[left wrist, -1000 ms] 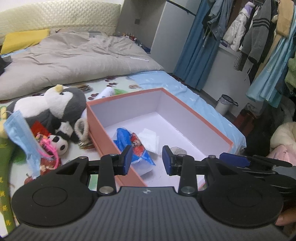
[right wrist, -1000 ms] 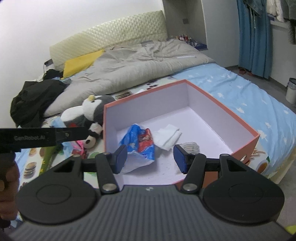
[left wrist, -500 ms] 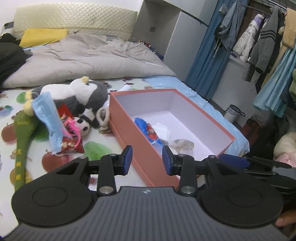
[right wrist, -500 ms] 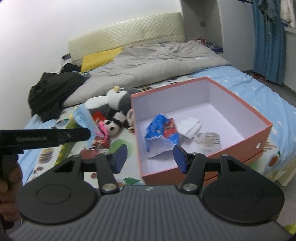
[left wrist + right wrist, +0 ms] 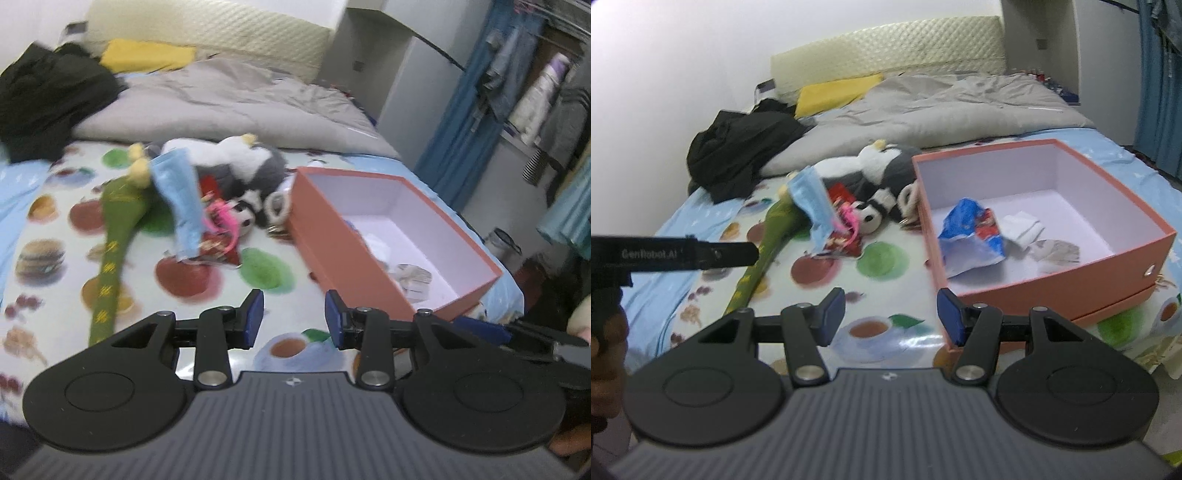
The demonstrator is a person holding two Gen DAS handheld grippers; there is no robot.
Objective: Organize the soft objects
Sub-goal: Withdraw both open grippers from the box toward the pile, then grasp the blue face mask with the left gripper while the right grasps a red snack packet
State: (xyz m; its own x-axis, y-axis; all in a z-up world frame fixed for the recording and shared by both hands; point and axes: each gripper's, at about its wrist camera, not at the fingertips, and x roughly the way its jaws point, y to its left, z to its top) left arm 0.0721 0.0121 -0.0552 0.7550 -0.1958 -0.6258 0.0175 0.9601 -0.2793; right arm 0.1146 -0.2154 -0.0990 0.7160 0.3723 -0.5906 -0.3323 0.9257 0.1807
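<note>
Soft toys lie in a heap on the bed, ahead and left of both tools, just beside the left wall of the orange box. Heap holds a grey-and-white plush, a small panda, a blue face mask, a long green plush, something pink and red.

Box ahead and right of the right tool; inside: a blue wrapper, white tissue, one crumpled bit. Mostly empty.

Left tool: released, nothing between the pads, bedsheet showing through the gap. Right tool: also released, empty.

Judgement: early stage. A few items boxed; the whole plush heap is left. Next pick likely from the heap.
</note>
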